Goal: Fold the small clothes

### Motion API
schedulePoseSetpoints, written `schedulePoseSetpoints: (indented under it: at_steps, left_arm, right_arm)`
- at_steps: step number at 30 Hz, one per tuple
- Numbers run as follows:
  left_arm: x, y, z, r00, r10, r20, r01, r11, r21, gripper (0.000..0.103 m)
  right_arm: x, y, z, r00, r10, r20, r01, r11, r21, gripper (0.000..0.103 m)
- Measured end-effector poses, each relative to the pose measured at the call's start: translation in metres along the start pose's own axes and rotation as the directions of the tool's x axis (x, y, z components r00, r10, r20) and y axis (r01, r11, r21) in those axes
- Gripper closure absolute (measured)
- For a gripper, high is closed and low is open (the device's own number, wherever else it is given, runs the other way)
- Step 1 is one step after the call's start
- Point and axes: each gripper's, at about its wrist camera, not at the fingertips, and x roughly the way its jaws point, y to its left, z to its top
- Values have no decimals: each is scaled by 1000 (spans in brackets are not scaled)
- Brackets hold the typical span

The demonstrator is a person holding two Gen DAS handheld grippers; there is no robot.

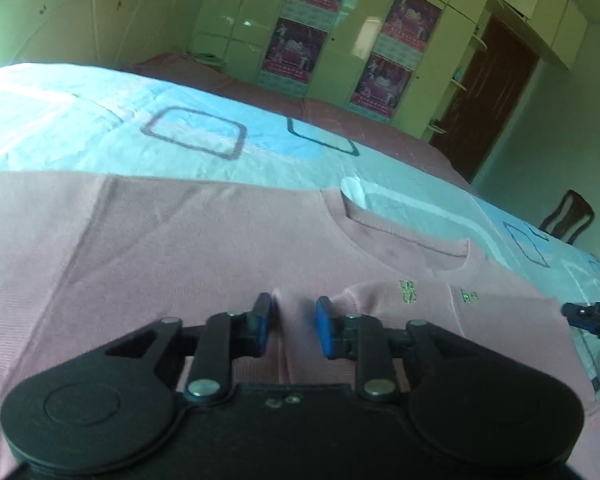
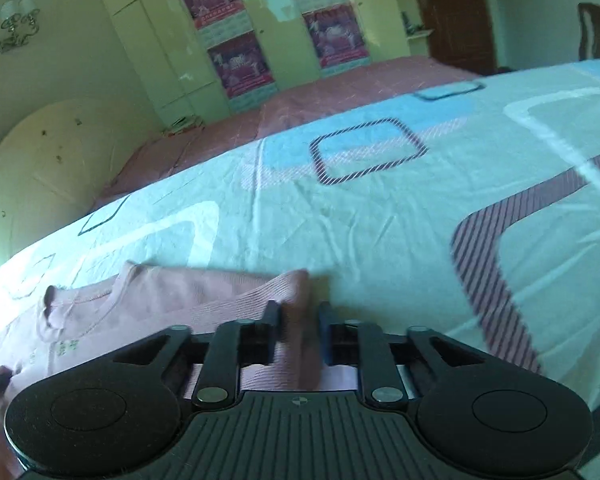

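Observation:
A pink sweater lies spread on the bed, neckline toward the right and small green lettering below it. My left gripper is shut on a raised fold of the pink sweater, held between its blue pads. In the right wrist view my right gripper is shut on a ribbed edge of the same sweater and lifts it slightly. The tip of my right gripper shows at the right edge of the left wrist view.
The bed has a light blue sheet with square patterns and a pink blanket beyond it. Green wardrobes with posters, a brown door and a chair stand behind the bed.

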Motion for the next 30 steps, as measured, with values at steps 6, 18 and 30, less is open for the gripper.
schedulePoseSetpoints:
  at_steps: [6,18,30]
  left_arm:
    - [0,-84,-2,989,-143,-20,144,964,223,41]
    - [36,-75,-7,989,-90,-117,124,936,329,48]
    - [-11,-98,-41,993,-83,-87,109,928,356,43]
  right_arm:
    - [-2,68,-12,975,202,-92,-218,950,-225,65]
    - [35,34,2,990,41,-138,-74,966,-247,102]
    - [-23,43,-33,982,22,-187,-72,961,-266,102]
